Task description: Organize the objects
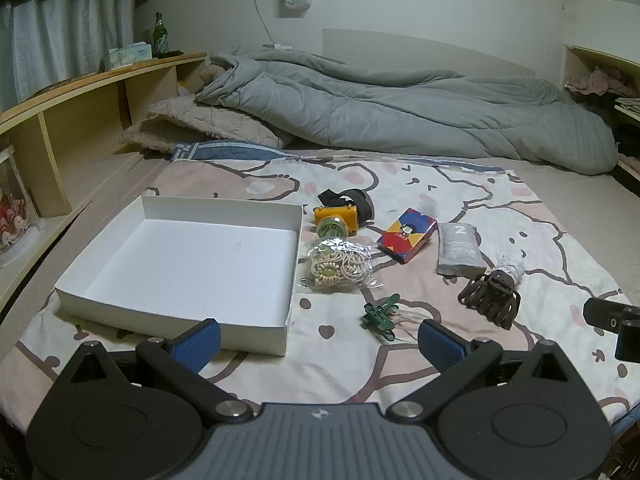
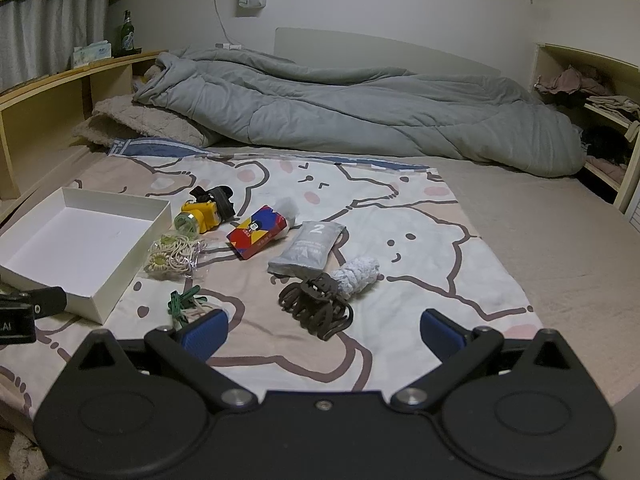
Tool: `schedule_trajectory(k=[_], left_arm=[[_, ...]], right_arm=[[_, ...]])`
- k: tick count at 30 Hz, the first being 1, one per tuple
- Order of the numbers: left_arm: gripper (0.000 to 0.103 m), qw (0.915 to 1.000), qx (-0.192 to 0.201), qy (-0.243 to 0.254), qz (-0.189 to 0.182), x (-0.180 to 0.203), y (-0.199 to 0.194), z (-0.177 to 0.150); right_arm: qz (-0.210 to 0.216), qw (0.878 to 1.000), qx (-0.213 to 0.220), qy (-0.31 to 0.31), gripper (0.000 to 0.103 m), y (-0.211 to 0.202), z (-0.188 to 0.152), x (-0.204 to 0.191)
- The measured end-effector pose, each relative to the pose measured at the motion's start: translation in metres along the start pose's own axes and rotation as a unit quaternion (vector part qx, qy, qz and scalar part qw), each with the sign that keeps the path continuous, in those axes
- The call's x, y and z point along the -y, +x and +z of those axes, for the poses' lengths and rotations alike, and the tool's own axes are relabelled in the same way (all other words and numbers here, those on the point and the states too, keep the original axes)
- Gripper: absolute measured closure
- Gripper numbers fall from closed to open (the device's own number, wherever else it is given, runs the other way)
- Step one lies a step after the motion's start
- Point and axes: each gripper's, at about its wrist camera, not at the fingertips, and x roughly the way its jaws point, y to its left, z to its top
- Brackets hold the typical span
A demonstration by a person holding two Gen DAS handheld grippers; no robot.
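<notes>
An empty white box lies at the left on a cartoon-print sheet. To its right lie a yellow headlamp, a clear bag of beaded cord, a green clip, a colourful card box, a grey pouch marked 2, a brown claw hair clip and a white wrapped roll. My left gripper is open above the box's near corner. My right gripper is open just short of the hair clip.
A rumpled grey duvet and a beige pillow fill the far side of the bed. Wooden shelves run along the left with a green bottle; another shelf with clothes stands at the right.
</notes>
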Motion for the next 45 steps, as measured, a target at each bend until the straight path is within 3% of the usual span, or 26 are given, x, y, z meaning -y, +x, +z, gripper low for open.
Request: schedule_trajectory(k=[45], left_arm=[[0.000,0.9998,-0.001,-0.010,0.017,0.0002,-0.0009,0.0003]], right_arm=[[0.006,1.000,-0.004,0.001,0.000,-0.0008,-0.0030,-0.0046]])
